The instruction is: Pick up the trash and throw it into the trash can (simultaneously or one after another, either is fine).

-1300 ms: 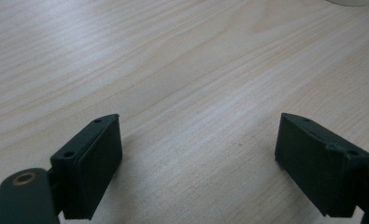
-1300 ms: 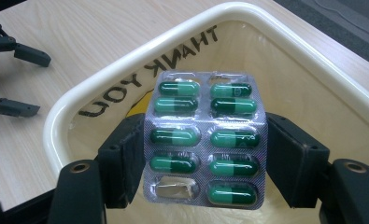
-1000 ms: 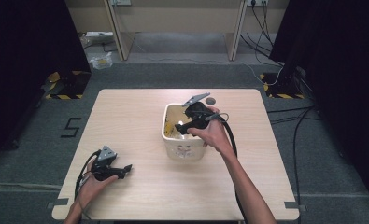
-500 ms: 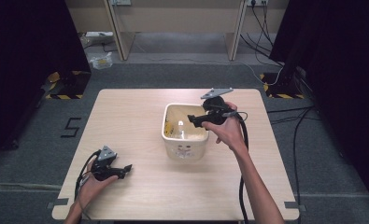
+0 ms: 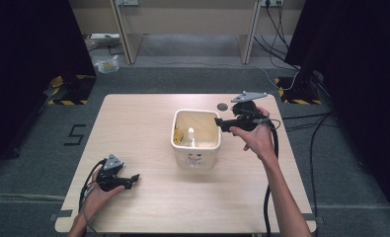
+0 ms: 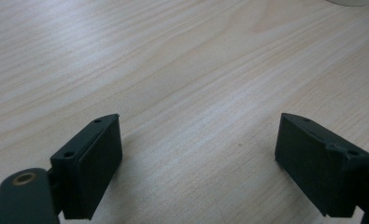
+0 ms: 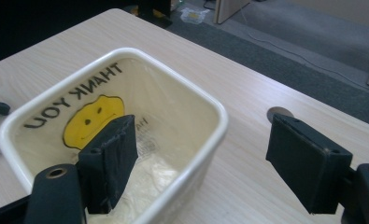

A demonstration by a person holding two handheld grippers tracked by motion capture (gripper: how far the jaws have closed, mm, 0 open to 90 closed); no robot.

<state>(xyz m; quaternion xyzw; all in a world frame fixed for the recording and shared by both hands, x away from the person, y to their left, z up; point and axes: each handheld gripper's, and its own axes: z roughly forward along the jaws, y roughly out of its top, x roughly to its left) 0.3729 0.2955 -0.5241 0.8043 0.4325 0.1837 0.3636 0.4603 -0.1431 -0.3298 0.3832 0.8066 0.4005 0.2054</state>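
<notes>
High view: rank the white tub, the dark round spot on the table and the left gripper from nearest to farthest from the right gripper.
From the right gripper:
1. Dark round spot, just behind its jaws.
2. White tub, beside them, toward the table's middle; too close to the spot to call firmly.
3. Left gripper, at the near left corner, clearly farthest.

Light wooden desk (image 5: 148, 128) on a grey carpeted floor (image 5: 44, 158); round dark grommet (image 5: 222, 106) near its far edge. Black "5" mark (image 5: 75, 134) on the floor at left. Yellow-and-black striped bases (image 5: 66, 91) beside both far corners. Cables (image 5: 301, 123) trail at right.
</notes>
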